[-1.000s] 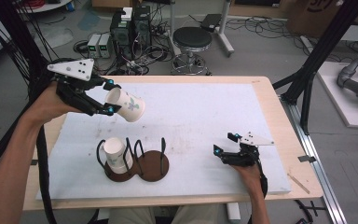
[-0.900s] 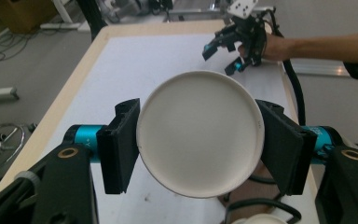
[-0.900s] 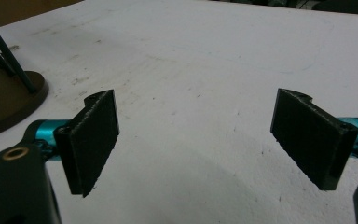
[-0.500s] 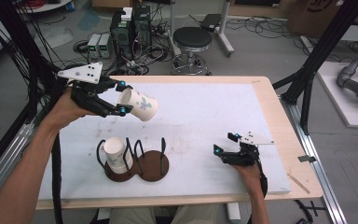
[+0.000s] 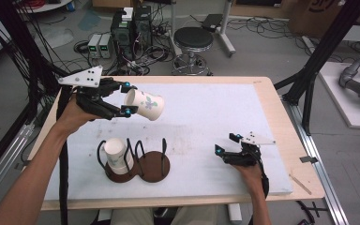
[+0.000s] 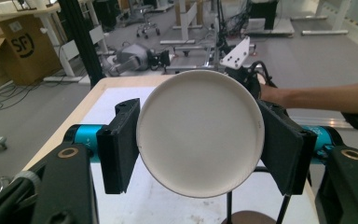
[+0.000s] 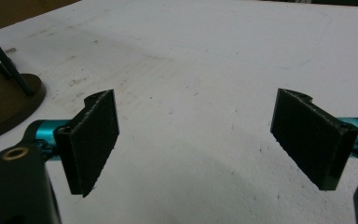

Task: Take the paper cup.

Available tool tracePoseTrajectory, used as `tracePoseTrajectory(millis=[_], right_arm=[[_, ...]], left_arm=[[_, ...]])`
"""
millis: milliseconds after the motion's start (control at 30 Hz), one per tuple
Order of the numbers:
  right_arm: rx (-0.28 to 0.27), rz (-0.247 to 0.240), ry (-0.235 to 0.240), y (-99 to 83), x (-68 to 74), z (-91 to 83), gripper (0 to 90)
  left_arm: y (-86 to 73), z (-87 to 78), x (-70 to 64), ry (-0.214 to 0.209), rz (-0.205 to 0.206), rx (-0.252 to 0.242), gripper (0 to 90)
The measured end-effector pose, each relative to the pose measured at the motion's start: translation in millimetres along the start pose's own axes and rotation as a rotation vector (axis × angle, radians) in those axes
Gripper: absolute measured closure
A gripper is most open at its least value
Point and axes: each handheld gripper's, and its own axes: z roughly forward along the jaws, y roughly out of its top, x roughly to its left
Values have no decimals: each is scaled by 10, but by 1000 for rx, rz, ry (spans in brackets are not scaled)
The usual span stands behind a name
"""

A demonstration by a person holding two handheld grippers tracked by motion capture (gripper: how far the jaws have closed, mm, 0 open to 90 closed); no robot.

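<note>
My left gripper (image 5: pixel 125 98) is shut on a white paper cup (image 5: pixel 144 104) with a pale flower print, held on its side in the air above the left part of the table. In the left gripper view the cup's round bottom (image 6: pixel 200 133) sits squeezed between the two black pads. A second white cup (image 5: pixel 117 154) stands upside down in the left bay of a dark wire cup holder (image 5: pixel 154 166). My right gripper (image 5: pixel 225 145) rests low on the white mat at the right, open, with nothing between its pads (image 7: pixel 93 140).
A white mat (image 5: pixel 206 117) covers most of the wooden table (image 5: pixel 281 117). The holder's brown base (image 7: pixel 4 102) lies left of the right gripper. Beyond the table stand a black stool (image 5: pixel 193 40), electronics boxes (image 5: pixel 131 26) and floor cables.
My left gripper has carried the cup to the right and a little up, tipping it further onto its side. The right gripper has stayed put.
</note>
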Motion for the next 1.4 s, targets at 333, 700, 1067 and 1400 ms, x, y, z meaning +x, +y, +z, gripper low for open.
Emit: tracePoseTrajectory(millis=[333, 700, 1067, 1400], right_arm=[[-7, -6, -7, -3, 3, -5, 155], [-1, -5, -10, 2, 3, 1, 155], [-1, -6, -14, 1, 11, -1, 155], [18, -31, 0, 8, 28, 13, 155]], left_arm=[[-90, 106, 23, -25, -19, -17, 345], [-162, 91, 18, -28, -44, -39, 346], [-158, 112, 4, -42, -39, -38, 346], [-143, 74, -10, -33, -35, -41, 346]])
